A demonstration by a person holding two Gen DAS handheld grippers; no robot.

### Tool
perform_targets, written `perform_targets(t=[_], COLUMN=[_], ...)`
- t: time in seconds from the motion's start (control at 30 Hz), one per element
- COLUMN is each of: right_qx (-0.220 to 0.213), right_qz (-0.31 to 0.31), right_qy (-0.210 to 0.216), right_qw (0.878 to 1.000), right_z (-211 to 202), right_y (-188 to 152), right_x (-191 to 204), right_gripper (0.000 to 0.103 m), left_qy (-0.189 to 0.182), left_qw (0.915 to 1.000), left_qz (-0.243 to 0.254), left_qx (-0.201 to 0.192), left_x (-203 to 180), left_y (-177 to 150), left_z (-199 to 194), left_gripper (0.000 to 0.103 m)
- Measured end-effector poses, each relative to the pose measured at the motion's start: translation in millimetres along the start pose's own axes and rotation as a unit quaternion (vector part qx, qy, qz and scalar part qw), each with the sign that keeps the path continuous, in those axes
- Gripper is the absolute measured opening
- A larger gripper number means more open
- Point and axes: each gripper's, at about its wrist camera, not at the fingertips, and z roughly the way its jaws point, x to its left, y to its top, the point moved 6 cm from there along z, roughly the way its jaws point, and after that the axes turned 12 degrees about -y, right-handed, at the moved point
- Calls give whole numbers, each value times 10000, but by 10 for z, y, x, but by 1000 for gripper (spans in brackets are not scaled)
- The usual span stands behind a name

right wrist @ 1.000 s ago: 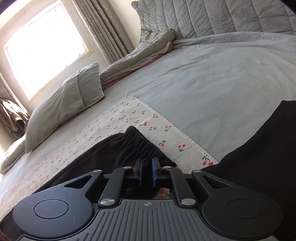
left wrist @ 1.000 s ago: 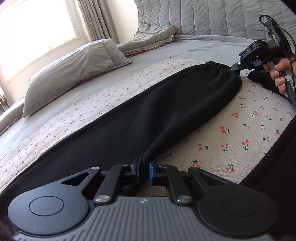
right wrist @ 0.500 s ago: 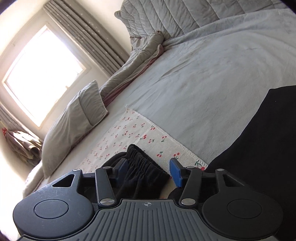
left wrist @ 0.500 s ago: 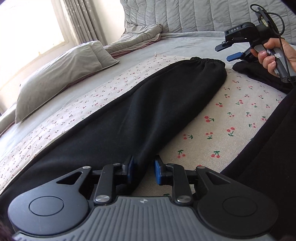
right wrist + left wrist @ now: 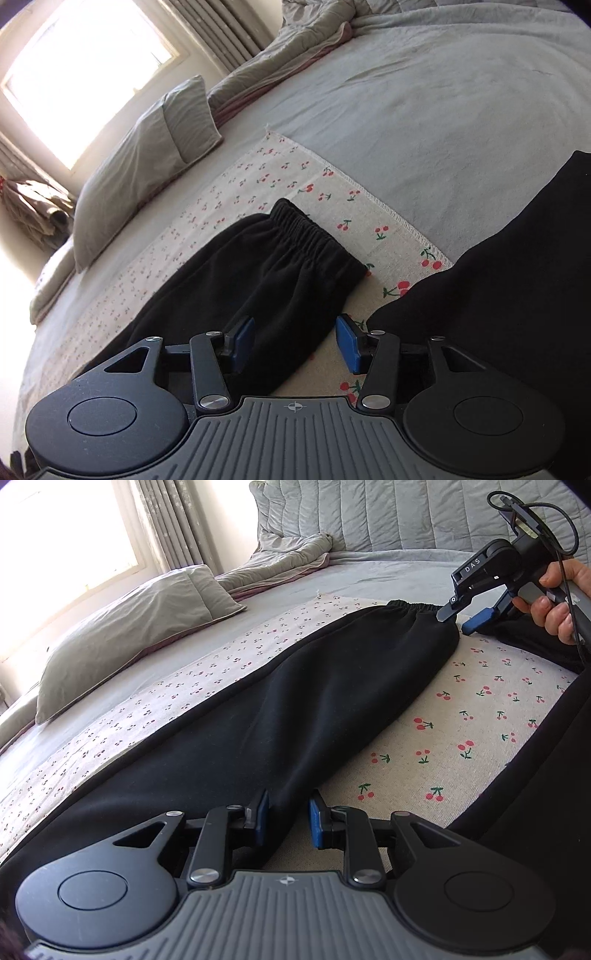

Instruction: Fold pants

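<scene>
A black pants leg point(image 5: 314, 709) lies stretched along a cherry-print cloth point(image 5: 461, 720) on the bed. Its elastic cuff point(image 5: 413, 607) is at the far end. My left gripper point(image 5: 288, 823) is open at the near end, with the leg's edge lying loose between the blue pads. A hand point(image 5: 554, 609) holds my right gripper point(image 5: 455, 622) open just above the cuff's right corner. In the right wrist view the right gripper point(image 5: 295, 343) is open over the leg point(image 5: 258, 288), a little short of the cuff point(image 5: 306, 229). More black fabric point(image 5: 517, 277) lies to the right.
A grey pillow point(image 5: 140, 627) and a rumpled grey quilt point(image 5: 288, 557) lie at the far left of the bed. The quilted headboard point(image 5: 406, 513) stands behind. A bright window point(image 5: 55, 535) with curtains is on the left. Grey bedsheet point(image 5: 443, 110) spreads beyond the cloth.
Both grippers were shut on the pants leg and have opened, letting it lie on the cloth. The right gripper has drawn back from the cuff; the left has stayed in place.
</scene>
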Motion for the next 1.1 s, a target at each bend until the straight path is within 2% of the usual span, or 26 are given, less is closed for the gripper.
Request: perform_targets(t=[0.1,0.23,0.33,0.37,0.43,0.47,0.57,0.7,0.77,0.8,0.83,0.9,0.93,0.97,1.03,1.1], right_qx=[-164,-859,-1121,-1162,-1358,-1405,-1201,-1235,-1278,-1286,-1286,-1407,-1526,-1632,-1711,-1709], right_qz=[-106,-72,3,67,9,-65,-202,-491,-503,-474,-434,-448,-464,-480,-566,-710], right_qy=[-184,-268,-472,-400,-465,-651,-1043,-1261,-1234,-1146,-1090,-1105,-1121,-1132,-1161,-1124], right_qw=[9996,9959,9926,9924,9896,9879,9871,9831,9828,9839,9847,9828,9808,9789,9768,9763], right_z=[78,190,217,181,82,51,143,206,198,184,164,84,26,-36,-163,-302], right_y=[-39,-10,23,29,43,49,19,12,3,5,9,33,38,39,39,7], right_x=[53,68,27,19,26,26,-11,51,51,52,49,56,68,86,155,276], right_gripper=[52,51,18,14,10,9,9,9,12,14,23,40,57,69,72,76], left_qy=[24,119,249,309,393,360,176,-112,-185,-197,-204,-118,-55,-26,36,126], left_qw=[10000,9998,9992,9988,9981,9983,9990,9997,9998,9997,9995,9986,9979,9974,9965,9952], left_qz=[44,153,323,388,470,450,414,207,8,-99,-192,-426,-527,-586,-701,-883], left_qx=[5,30,38,15,-105,-128,-9,34,-36,-83,-116,-282,-375,-426,-463,-408], left_x=[-6,-33,-77,-90,-118,-124,-134,-74,-38,-29,-20,-8,2,7,44,125], left_y=[0,-1,-2,5,29,35,-6,-12,-3,-1,1,21,38,49,71,44], left_z=[-4,-5,-5,-8,-21,-17,29,0,-31,-56,-81,-176,-239,-311,-488,-648], left_gripper=[25,25,25,23,18,15,13,13,17,25,31,62,67,71,78,91])
